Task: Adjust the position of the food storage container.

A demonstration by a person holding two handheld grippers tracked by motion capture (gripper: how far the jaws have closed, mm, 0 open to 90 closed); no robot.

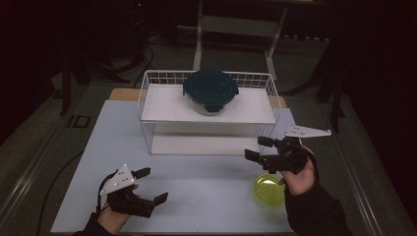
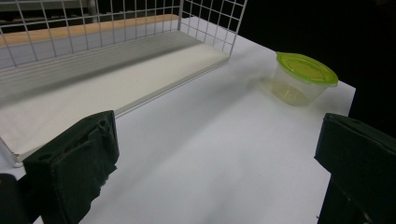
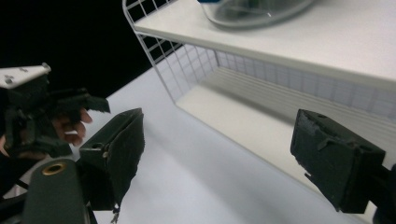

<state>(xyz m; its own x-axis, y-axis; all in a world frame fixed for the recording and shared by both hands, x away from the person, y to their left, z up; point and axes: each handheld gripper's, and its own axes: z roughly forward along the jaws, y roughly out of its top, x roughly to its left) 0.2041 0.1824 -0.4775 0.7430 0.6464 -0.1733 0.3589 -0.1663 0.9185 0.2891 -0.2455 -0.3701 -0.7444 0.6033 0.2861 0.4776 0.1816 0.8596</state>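
The left tool (image 1: pixel 150 186) is hovering spread and empty over the matte white counter (image 1: pixel 196 191). A white wire-grid rack (image 1: pixel 147 98) is carrying a round glass container with a dark teal lid (image 1: pixel 211 88). The right tool (image 1: pixel 258 148) is gaping, empty, beside the small translucent tub with a lime-green lid (image 1: pixel 268 189). Dark room beyond.

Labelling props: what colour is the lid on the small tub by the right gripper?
Yellow-green lid, clearest in the left gripper view.

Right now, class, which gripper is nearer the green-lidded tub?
Right. The right gripper hovers just above and behind the green-lidded tub; the left gripper sits across the table, well to its left.
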